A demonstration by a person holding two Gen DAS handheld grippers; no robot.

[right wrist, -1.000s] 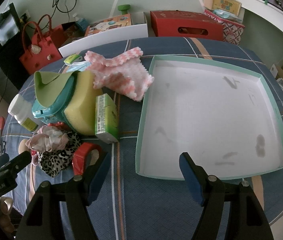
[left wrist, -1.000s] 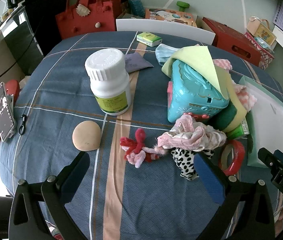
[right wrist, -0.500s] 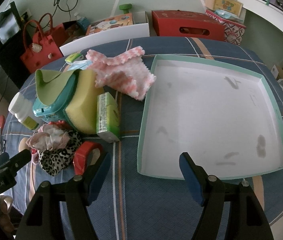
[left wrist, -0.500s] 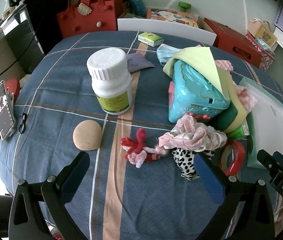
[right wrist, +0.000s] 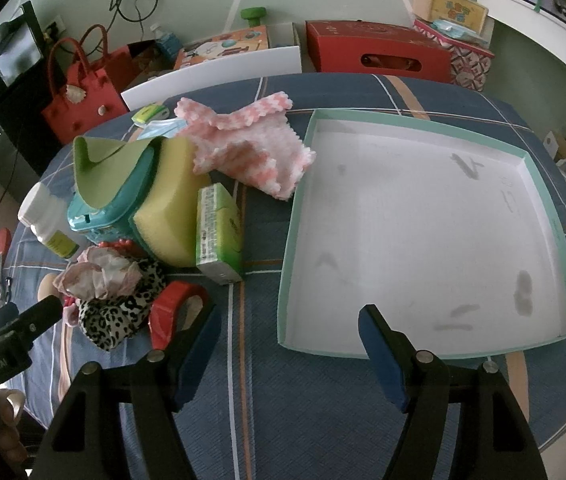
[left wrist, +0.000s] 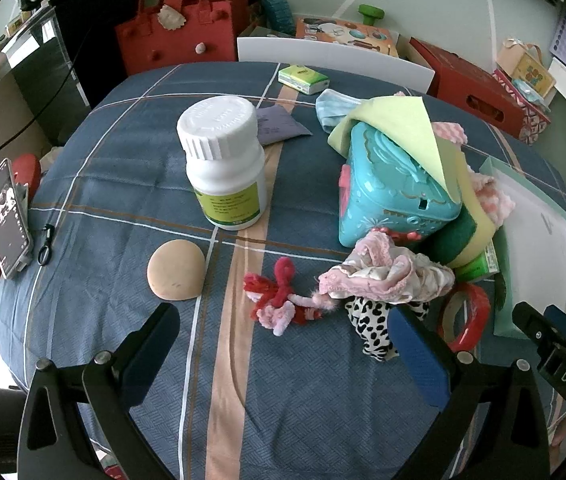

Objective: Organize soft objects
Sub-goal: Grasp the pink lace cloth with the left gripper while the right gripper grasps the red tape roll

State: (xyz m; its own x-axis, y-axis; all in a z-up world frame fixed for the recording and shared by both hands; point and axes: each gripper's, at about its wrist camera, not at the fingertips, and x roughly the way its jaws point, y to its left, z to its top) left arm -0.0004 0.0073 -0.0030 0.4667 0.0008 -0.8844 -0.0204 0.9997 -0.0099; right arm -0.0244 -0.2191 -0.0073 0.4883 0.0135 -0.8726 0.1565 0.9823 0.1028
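Holding my left gripper (left wrist: 283,344) and right gripper (right wrist: 287,336) wide apart, gripping nothing, I count two scrunchies (left wrist: 387,276), one sponge (right wrist: 171,208), one pink cloth (right wrist: 247,152) on the desk (left wrist: 123,152) beside one tray (right wrist: 295,216).

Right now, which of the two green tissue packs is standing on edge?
The green tissue pack propped against the yellow sponge beside the mint-rimmed tray. The other green tissue pack lies flat at the table's far edge.

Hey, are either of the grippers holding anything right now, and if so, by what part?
Nothing is held. The left gripper and the right gripper are both open above the tablecloth, with nothing between their fingers.
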